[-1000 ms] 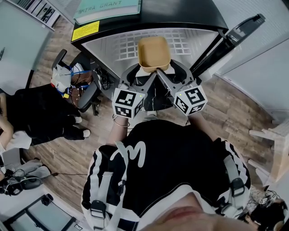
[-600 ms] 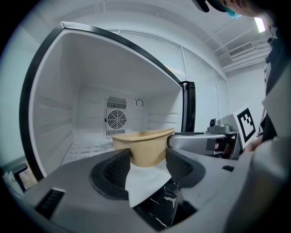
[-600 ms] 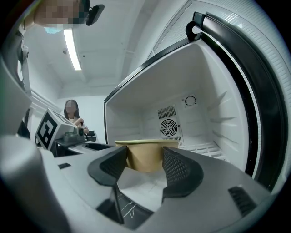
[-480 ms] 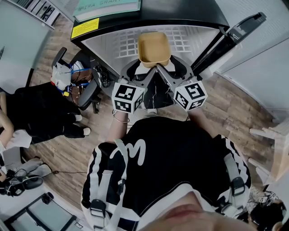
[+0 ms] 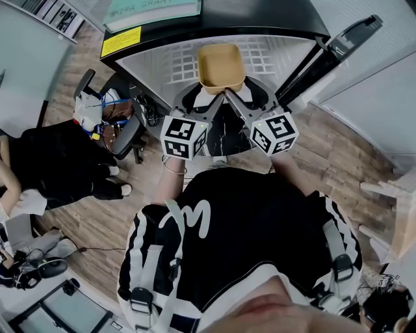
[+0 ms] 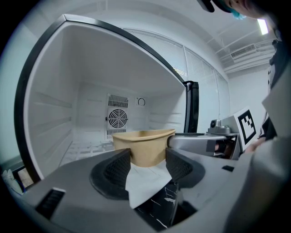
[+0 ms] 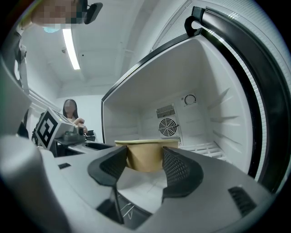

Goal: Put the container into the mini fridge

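Observation:
A tan square container [image 5: 221, 65] hangs at the mouth of the open mini fridge [image 5: 170, 65], over its white wire shelf. My left gripper [image 5: 209, 93] is shut on the container's near left side. From the right, my right gripper [image 5: 231, 93] is shut on its near right side. In the left gripper view the container [image 6: 144, 146] sits between the pads of my left gripper [image 6: 148, 160], with the white fridge interior behind it. The right gripper view has the container [image 7: 144, 156] clamped in my right gripper [image 7: 144, 166].
The fridge door [image 5: 338, 49] stands open at the right. A book [image 5: 156, 10] lies on the fridge top. An office chair [image 5: 117, 123] and a seated person [image 5: 52, 162] are at the left. A fan grille [image 6: 117, 119] is on the back wall.
Both grippers and the container have moved a little forward, toward the fridge interior. The grip has not changed.

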### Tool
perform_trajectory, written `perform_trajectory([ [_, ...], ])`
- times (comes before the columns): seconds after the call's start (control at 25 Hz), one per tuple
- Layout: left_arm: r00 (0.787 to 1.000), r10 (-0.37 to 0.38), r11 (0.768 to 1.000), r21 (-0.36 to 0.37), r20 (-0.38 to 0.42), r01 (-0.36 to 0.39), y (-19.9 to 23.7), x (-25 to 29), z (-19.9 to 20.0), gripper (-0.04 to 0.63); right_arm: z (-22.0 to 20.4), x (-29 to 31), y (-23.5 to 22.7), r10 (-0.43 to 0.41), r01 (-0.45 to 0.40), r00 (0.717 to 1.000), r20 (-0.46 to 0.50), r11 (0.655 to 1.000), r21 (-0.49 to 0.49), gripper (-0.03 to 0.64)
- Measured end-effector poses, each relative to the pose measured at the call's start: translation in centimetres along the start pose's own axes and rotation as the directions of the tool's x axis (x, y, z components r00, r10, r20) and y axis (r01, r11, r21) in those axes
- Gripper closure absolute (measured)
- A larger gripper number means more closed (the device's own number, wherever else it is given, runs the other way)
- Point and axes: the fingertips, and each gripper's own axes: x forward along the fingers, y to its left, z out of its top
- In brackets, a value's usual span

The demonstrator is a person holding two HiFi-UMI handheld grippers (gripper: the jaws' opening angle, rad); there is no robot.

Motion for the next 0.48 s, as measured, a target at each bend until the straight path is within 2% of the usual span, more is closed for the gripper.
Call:
perform_trajectory([
  [0.48, 1.0, 0.004, 1.0, -0.012, -0.005, -0.004, 0.74, 0.32, 0.31, 0.35, 0.14, 0.79, -0.27, 0.001, -0.001, 1.0, -0.007, 1.0, 0.01, 0.365],
])
